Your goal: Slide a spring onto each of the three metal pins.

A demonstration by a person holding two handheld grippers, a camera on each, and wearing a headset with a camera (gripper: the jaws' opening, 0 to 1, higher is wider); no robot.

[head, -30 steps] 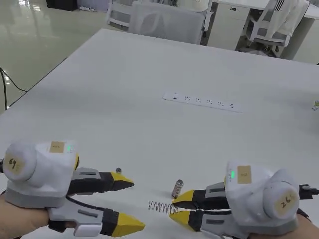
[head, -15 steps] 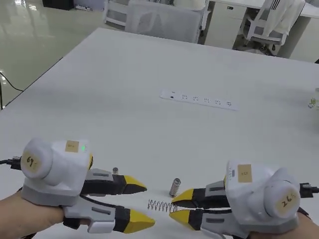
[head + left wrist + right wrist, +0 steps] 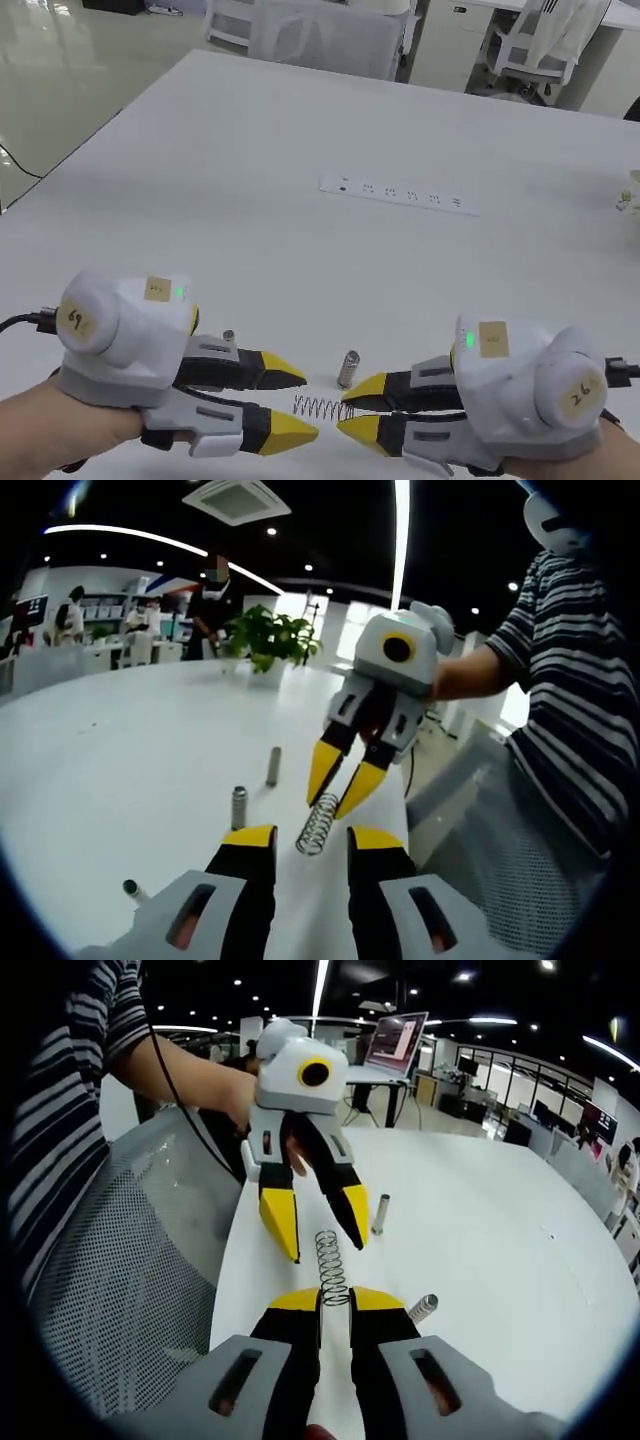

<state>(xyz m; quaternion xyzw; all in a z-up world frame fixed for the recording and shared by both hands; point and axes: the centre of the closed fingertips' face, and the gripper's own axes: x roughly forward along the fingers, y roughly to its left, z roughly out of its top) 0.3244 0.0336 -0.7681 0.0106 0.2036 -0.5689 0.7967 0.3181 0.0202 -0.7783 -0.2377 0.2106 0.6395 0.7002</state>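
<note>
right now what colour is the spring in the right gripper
Silvery metal; the spring shows best in the right gripper view.

The left tool (image 3: 306, 403) has a rounded white housing marked 69, a tan sticker, a green light and a black cable (image 3: 25, 322); its black jaws end in yellow tips; the right tool (image 3: 343, 414) looks alike, marked 26; the person wears a black-and-white striped short sleeve (image 3: 565, 650).

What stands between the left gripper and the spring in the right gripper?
Nothing visible: the open left gripper faces the free end of the spring held by the right gripper; the nearest pin stands aside.
</note>
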